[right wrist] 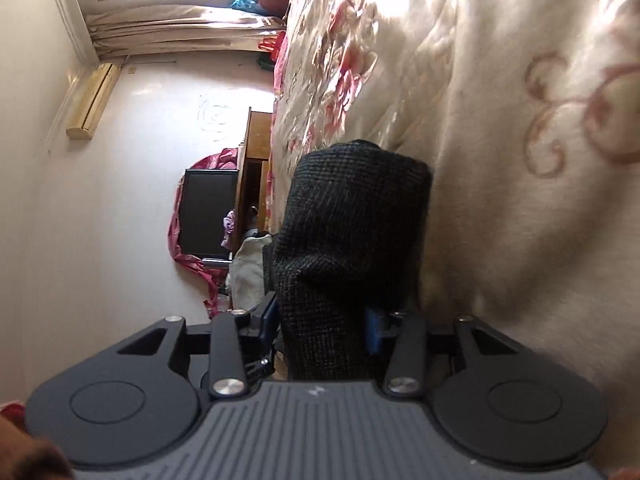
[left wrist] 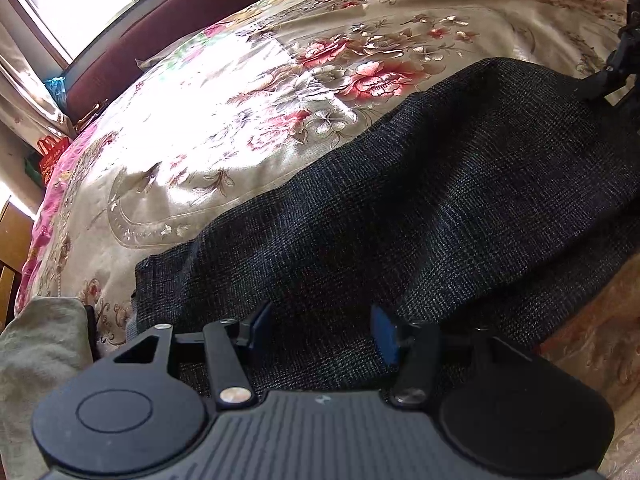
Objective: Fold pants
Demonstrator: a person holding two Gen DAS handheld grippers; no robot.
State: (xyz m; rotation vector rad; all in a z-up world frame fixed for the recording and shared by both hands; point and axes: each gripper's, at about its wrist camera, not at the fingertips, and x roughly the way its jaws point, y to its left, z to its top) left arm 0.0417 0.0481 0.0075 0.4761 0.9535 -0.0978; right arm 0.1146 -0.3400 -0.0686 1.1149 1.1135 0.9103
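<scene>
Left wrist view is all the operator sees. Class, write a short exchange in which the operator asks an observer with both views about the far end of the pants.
Operator: I see the pants spread on the bedspread. Does the right gripper hold them?
Observer: Yes. The right wrist view shows bunched cloth filling the gap between its blue pads.
Operator: What lies beyond that gripper?
Observer: A dark screen stands ahead, past the bed's end.
</scene>
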